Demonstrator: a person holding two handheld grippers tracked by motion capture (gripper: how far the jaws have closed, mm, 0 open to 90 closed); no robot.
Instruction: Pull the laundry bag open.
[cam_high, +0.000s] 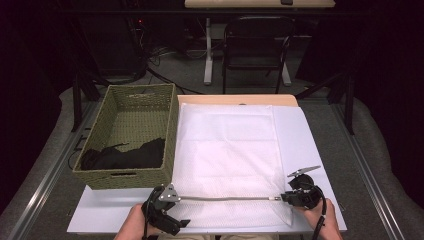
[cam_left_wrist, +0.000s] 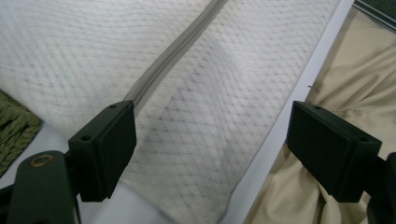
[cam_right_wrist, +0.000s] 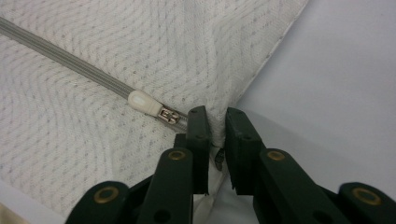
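Note:
A white mesh zip bag (cam_high: 225, 145) lies flat on the white table (cam_high: 306, 135), its grey zipper (cam_high: 225, 198) running along the near edge. My left gripper (cam_high: 176, 207) sits at the zipper's left end. In the left gripper view it (cam_left_wrist: 210, 149) stands open over the mesh, the zipper (cam_left_wrist: 173, 51) passing by one pad, with nothing pinched. My right gripper (cam_high: 287, 197) is at the right end. In the right gripper view it (cam_right_wrist: 217, 126) is shut on the bag's corner fabric, just past the white zipper pull (cam_right_wrist: 149, 106).
A green woven basket (cam_high: 107, 112) stands at the table's left with dark cloth (cam_high: 125, 155) in it. Bare table lies right of the bag. Beyond the table's near edge hangs beige fabric (cam_left_wrist: 355, 70). A chair (cam_high: 255, 45) stands behind the table.

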